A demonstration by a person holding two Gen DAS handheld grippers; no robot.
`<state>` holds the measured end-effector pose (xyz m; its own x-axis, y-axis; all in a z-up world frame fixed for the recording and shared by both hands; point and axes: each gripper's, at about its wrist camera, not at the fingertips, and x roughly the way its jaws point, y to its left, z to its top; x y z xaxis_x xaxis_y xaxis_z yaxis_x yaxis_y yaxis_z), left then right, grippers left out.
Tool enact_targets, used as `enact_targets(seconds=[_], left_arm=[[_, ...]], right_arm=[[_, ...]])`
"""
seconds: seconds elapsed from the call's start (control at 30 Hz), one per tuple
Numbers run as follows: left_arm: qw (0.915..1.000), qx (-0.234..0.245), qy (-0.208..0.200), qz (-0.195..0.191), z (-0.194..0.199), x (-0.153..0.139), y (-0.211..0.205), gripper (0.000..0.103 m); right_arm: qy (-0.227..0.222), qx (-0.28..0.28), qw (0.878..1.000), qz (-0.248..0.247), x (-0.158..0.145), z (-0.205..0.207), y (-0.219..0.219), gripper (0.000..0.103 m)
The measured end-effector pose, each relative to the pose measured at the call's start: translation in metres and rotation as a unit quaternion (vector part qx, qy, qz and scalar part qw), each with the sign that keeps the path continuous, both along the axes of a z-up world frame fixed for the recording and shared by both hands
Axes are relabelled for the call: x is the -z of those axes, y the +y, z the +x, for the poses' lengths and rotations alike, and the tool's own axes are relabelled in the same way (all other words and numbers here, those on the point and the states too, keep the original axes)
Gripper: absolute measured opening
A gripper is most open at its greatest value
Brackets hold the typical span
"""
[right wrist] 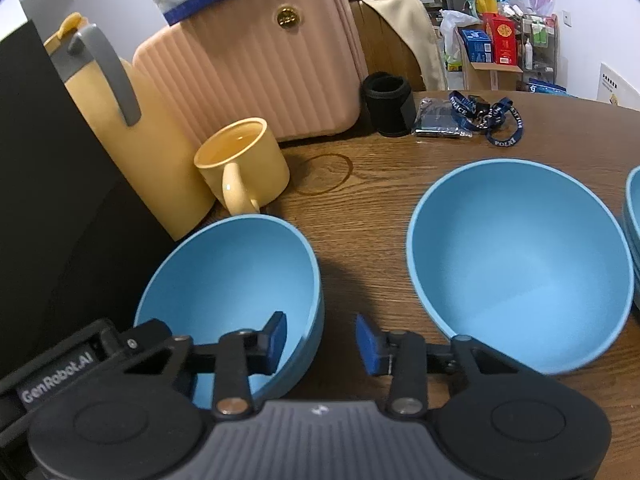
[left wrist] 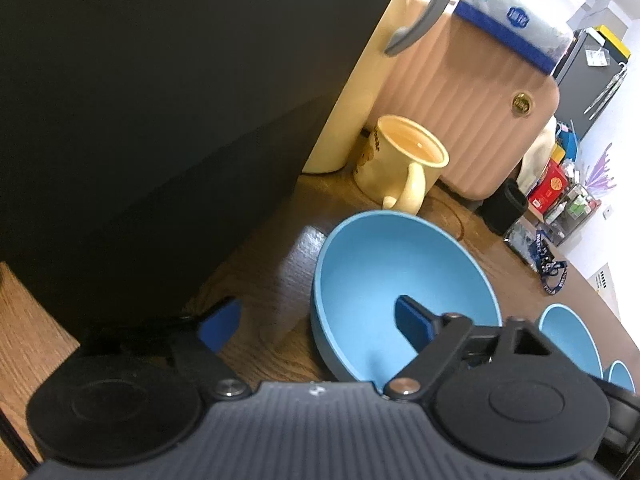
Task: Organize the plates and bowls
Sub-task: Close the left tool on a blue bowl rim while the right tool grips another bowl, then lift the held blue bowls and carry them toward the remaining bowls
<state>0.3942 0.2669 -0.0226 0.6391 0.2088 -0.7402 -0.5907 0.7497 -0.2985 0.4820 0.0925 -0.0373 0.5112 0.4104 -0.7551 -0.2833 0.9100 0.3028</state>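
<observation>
A blue bowl point(left wrist: 400, 276) sits on the wooden table point(left wrist: 272, 264). My left gripper point(left wrist: 316, 320) is open and straddles its left rim: one finger is inside the bowl, the other outside near a black box. In the right wrist view my right gripper point(right wrist: 321, 340) is open across the right rim of the same bowl point(right wrist: 236, 272), with its left finger inside. A second blue bowl point(right wrist: 520, 260) sits to the right. More stacked blue dishes point(right wrist: 632, 236) show at the right edge. Two further blue bowls point(left wrist: 572, 336) appear right of the left gripper.
A yellow mug point(right wrist: 244, 164) and a yellow jug point(right wrist: 132, 140) stand behind the bowl. A black box point(right wrist: 48, 200) is on the left. A pink case point(right wrist: 248, 68), a black cup point(right wrist: 388, 104) and a blue lanyard point(right wrist: 492, 116) lie further back.
</observation>
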Motion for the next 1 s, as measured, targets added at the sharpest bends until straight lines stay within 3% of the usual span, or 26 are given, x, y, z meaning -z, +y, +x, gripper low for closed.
enact_targets(seconds=[0.2, 0.33, 0.5, 0.73, 1.0], left_arm=[[0.9995, 0.012, 0.008, -0.027, 0.005, 0.012, 0.008, 0.05], [0.9991, 0.019, 0.008, -0.037, 0.008, 0.017, 0.011, 0.04], [0.9995, 0.012, 0.006, -0.031, 0.009, 0.019, 0.015, 0.038], [0.9991, 0.026, 0.006, -0.034, 0.015, 0.024, 0.015, 0.015], [0.9996, 0.021, -0.001, -0.017, 0.01, 0.019, 0.012, 0.014]], right_arm=[[-0.003, -0.007, 1.0, -0.016, 0.005, 0.007, 0.01, 0.022], [-0.002, -0.009, 1.0, -0.022, 0.009, 0.013, 0.015, 0.017], [-0.002, -0.012, 0.999, -0.031, 0.015, 0.02, 0.022, 0.015], [-0.005, -0.012, 0.999, -0.041, 0.018, 0.023, 0.027, 0.008], [-0.023, -0.02, 0.998, -0.047, 0.011, 0.012, 0.028, 0.008]])
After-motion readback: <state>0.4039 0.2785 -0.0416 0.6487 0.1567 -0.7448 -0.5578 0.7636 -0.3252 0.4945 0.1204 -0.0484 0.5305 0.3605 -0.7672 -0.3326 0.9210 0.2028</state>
